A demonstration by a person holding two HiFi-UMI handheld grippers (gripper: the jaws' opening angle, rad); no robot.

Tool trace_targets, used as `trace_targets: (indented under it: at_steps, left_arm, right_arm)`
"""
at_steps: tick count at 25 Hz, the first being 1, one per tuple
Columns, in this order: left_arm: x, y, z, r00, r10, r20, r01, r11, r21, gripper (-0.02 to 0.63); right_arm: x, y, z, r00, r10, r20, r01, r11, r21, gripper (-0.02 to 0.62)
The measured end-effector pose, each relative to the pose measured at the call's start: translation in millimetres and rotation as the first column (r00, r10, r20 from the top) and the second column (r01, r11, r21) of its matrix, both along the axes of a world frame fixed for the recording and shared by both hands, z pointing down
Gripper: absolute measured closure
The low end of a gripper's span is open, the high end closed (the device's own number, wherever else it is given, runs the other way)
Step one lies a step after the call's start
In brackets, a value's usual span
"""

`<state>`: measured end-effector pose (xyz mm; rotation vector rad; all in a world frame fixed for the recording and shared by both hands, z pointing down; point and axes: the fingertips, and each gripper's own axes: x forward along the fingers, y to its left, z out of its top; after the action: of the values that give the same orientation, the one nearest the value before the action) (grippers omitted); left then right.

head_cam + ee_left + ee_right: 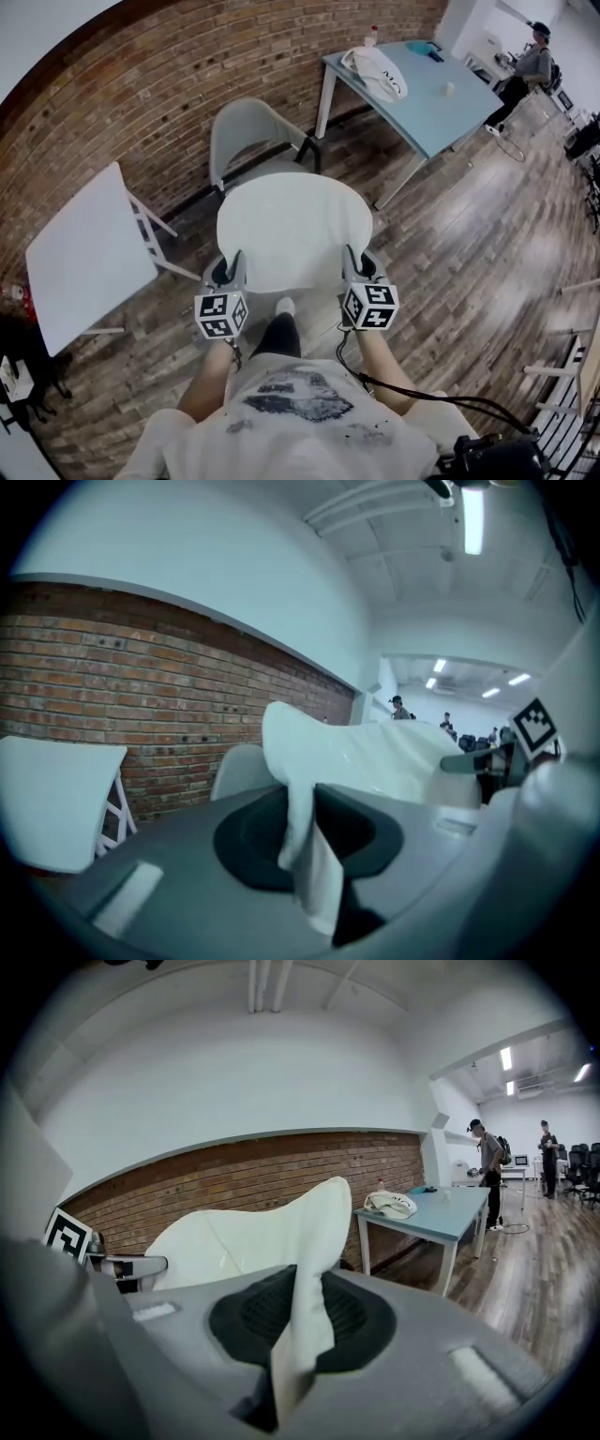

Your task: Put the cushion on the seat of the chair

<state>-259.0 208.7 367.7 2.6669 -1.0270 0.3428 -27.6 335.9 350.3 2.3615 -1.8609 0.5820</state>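
**Cushion carried level, not yet on the seat**

The chair point(246, 139), a pale shell seat, stands on the wooden floor point(450, 244) close to the brick wall point(141, 84), with its open front turned roughly toward the person. Its seat looks bare, so I judge the step in hand to be the carry-in. To do it well, bring the load in level over the seat's front edge and centre it above the seat. Lower it until it lies flat, and only then loosen both grips together. Letting one side go first would likely tip it off the seat's edge.

The cushion point(293, 232) hangs in the air between the person and the chair, above the floor and apparently short of the seat. It is white, round, thin and soft. In the head view it reads as a nearly flat disc. In the gripper views its rim curls and folds where it is pinched, so it will probably sag in the middle once lowered.

The left hand-held gripper point(228, 272) is clenched on the cushion's left edge, and the right hand-held gripper point(358, 267) on its right edge. In each gripper view a fold of white fabric is squeezed between the jaws.
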Motion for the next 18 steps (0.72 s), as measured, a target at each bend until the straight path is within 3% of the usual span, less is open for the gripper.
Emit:
trace_targets:
  at_steps: [8,18]
  left_arm:
    - [28.5,-95.9,12.6,1.000,-0.014,0.005,0.015,0.999,-0.040,0.546]
    - [38.7,-162.4,11.5,0.998,-0.068,-0.006,0.068,0.996,-0.050,0.546]
  right_arm:
    - [33.7,-103.2,17.0,0.999,-0.017,0.027,0.019,0.998,-0.061,0.549]
    - [52.9,-184.1,15.2,0.998,-0.064,0.025,0.065,0.995,-0.080,0.549]
